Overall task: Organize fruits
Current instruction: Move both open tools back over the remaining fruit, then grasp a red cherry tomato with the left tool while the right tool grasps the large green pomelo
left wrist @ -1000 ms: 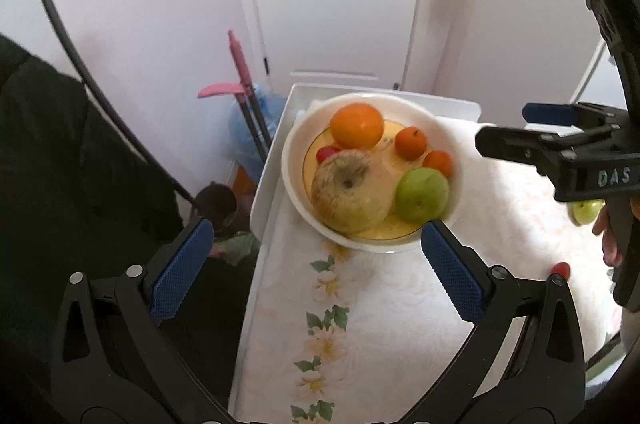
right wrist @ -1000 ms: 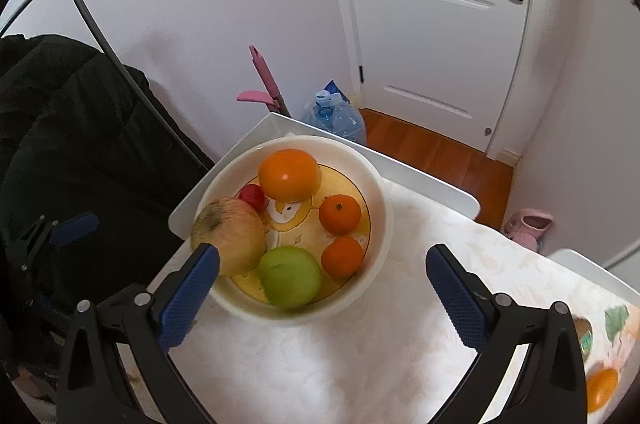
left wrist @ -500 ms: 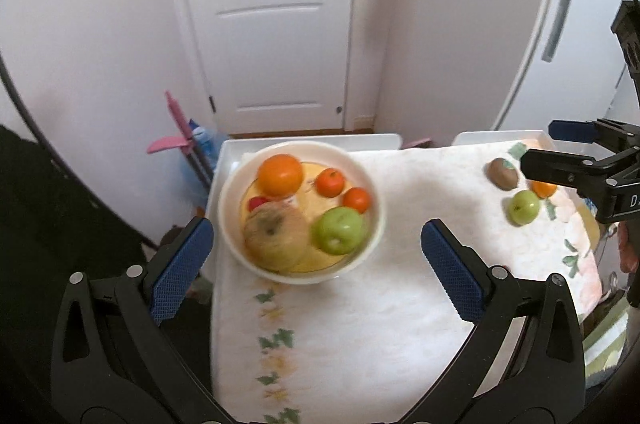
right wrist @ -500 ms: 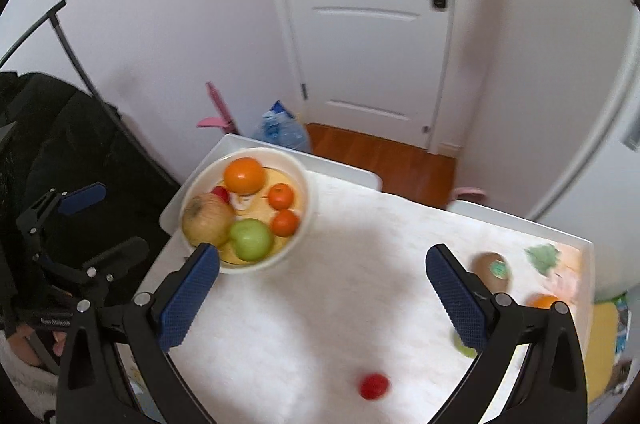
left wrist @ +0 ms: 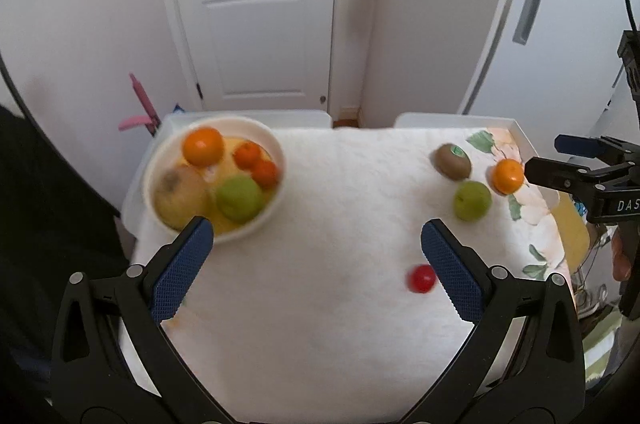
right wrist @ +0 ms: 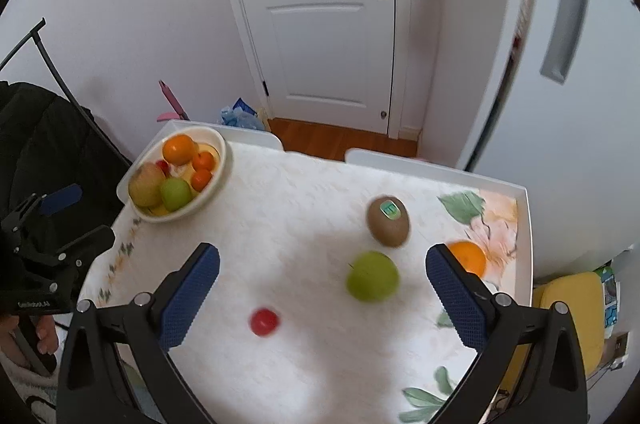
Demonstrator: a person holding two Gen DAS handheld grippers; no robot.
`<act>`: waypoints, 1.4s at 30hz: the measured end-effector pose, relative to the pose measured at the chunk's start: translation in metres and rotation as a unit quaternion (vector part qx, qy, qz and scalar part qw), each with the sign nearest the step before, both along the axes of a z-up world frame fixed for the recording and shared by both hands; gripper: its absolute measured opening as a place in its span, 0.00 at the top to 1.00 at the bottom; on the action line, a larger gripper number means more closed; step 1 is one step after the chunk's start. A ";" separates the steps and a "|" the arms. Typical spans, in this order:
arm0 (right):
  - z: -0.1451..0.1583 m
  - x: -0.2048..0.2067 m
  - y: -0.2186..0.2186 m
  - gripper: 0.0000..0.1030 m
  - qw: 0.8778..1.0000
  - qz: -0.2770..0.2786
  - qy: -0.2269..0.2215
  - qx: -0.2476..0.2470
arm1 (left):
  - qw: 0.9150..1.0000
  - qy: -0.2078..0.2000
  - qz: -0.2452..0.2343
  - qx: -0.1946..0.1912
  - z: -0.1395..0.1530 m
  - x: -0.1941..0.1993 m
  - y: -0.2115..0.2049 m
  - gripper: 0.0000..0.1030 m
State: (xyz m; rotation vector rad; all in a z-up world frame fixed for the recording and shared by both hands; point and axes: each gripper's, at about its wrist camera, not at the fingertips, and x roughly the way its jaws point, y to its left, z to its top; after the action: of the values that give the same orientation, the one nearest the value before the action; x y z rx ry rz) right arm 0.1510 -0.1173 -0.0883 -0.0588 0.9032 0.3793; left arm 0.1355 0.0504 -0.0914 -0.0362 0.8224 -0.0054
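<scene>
A white bowl (left wrist: pixel 276 147) (right wrist: pixel 222 159) at the table's far left holds an orange, two small tangerines, a green apple, a yellowish apple and a small red fruit. Loose on the white cloth lie a kiwi (left wrist: pixel 453 161) (right wrist: pixel 389 226), a green apple (left wrist: pixel 472 200) (right wrist: pixel 372 281), a tangerine (left wrist: pixel 508 175) (right wrist: pixel 468 258) and a small red fruit (left wrist: pixel 421 278) (right wrist: pixel 264 321). My left gripper (left wrist: pixel 316 264) is open and empty above the table's middle. My right gripper (right wrist: pixel 322 288) is open and empty, above the loose fruit.
The table (right wrist: pixel 280 224) carries a white flowered cloth and has raised white rims. A white door (right wrist: pixel 320 23) stands behind it. A black chair (right wrist: pixel 40 151) is at the left, a yellow stool (right wrist: pixel 568 312) at the right.
Both grippers have pulled back and up from the bowl and turned right. The loose fruit on the right of the table has come into view. Both stay open.
</scene>
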 end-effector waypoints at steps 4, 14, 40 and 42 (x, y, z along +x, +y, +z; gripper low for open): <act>-0.020 0.002 -0.020 0.00 1.000 0.014 0.012 0.003 | 1.000 0.007 0.012 -0.006 -0.024 -0.007 -0.029 0.00; -0.075 0.007 -0.048 0.00 0.998 0.050 0.014 0.022 | 1.000 0.020 0.016 -0.006 -0.088 -0.007 -0.085 0.05; -0.141 0.036 -0.042 0.26 0.994 0.099 0.037 0.028 | 0.999 0.051 0.015 0.011 -0.148 0.007 -0.115 0.65; -0.142 0.038 -0.041 0.26 0.994 0.102 0.036 0.030 | 0.999 0.050 0.016 0.013 -0.148 0.007 -0.115 0.65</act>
State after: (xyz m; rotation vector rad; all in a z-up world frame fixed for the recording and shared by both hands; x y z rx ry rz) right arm 0.1889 -0.1586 -0.2298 -0.0839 0.9587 0.6014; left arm 0.1426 -0.0644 -0.2398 -0.0248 0.9225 0.0373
